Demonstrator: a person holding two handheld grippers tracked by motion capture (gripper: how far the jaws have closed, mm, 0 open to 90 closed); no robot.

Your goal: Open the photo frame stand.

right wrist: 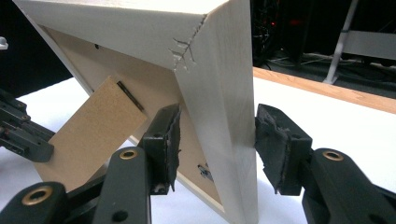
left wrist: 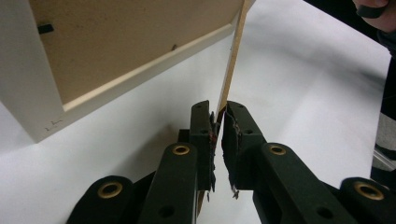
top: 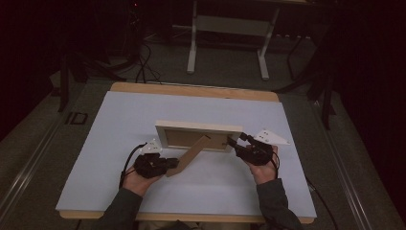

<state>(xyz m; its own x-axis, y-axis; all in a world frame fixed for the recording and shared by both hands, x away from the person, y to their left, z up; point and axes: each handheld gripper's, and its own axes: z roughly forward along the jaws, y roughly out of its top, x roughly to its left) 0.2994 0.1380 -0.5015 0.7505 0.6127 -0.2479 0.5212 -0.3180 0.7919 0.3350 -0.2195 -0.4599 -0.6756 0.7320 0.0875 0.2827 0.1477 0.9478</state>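
A pale wooden picture frame [top: 198, 128] stands upright in the middle of the white tabletop [top: 134, 115], its brown back toward me. Its brown fibreboard stand [top: 189, 155] slants down and to the left from the back panel. My left gripper [top: 170, 164] is shut on the stand's lower end; in the left gripper view the thin stand [left wrist: 232, 60] runs edge-on up out of that gripper [left wrist: 218, 112]. My right gripper [top: 234, 143] clamps the frame's right side rail. In the right gripper view its pads [right wrist: 170, 140] press both faces of the frame [right wrist: 219, 93], with the stand [right wrist: 93, 135] at left.
The white board lies on a wooden table whose far edge [top: 191, 90] shows bare wood. Behind it stand the white legs of another desk [top: 192, 43] and dark cables [top: 143, 62] on the carpet. Bare tabletop lies left, right and in front of the frame.
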